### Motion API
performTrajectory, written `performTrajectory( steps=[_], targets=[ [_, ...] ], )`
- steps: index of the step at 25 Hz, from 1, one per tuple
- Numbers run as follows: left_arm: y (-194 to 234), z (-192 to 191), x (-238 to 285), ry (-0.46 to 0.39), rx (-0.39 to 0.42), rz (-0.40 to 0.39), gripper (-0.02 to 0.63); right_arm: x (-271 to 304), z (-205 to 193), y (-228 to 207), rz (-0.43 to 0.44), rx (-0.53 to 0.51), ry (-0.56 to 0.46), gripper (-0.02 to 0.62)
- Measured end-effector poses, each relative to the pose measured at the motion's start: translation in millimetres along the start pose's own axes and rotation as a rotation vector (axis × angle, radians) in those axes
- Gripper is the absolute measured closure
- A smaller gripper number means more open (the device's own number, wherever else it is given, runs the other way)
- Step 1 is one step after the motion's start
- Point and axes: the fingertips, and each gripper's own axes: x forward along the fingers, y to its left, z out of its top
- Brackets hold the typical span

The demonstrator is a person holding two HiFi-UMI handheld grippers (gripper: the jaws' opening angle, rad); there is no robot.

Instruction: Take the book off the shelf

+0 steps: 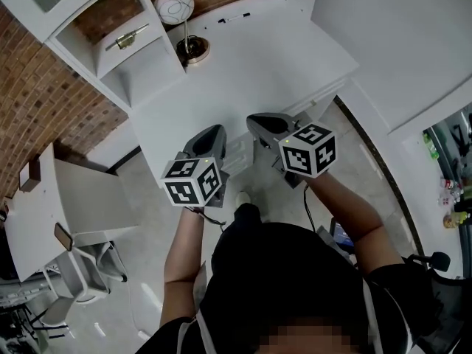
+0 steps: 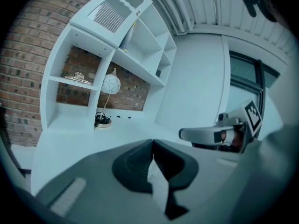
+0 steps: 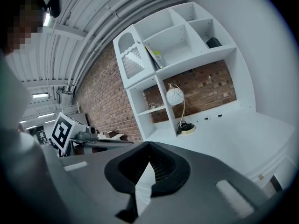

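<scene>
While both grippers hang over the white desk (image 1: 243,57), the head view shows the left gripper (image 1: 214,133) and the right gripper (image 1: 263,121) side by side, well short of the round lamp (image 1: 175,6) and of the shelf (image 1: 136,76) next to the lamp. From the left gripper view, its jaws are pressed together with nothing in them, and the book (image 2: 127,37) leans in the cubby just above the lamp. From the right gripper view, those jaws are shut tight and empty too, and the same book leans one shelf up from the lamp. To do this well, I think one gripper should go up past the lamp, open its jaws before it gets there, and come at the book's edge straight on, so it doesn't bump the lamp or push the book deeper.
</scene>
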Motion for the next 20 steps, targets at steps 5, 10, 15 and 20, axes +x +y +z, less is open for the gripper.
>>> performTrajectory(
  steps=[5, 10, 15, 20],
  targets=[
    [13.1, 23.9, 12.0, -0.012, -0.007, -0.029, 0.598, 27.6, 23.4, -6.6, -0.002, -0.034, -0.007, 0.598],
    [32.8, 47.0, 28.0, -0.033, 0.019, -0.011, 0.598, 49.5, 46.9, -18.0, -0.022, -0.043, -0.026, 0.598],
    [58.2, 65.9, 41.7, -0.027, 0.034, -0.009, 0.598, 72.8, 69.3, -28.9, -0.032, -0.053, -0.042, 0.598],
    [86.5, 81.7, 51.2, -0.031, 0.037, -0.001, 0.598, 100.9, 85.8, -36.7, -0.03, -0.059, -0.045, 0.598]
  ],
)
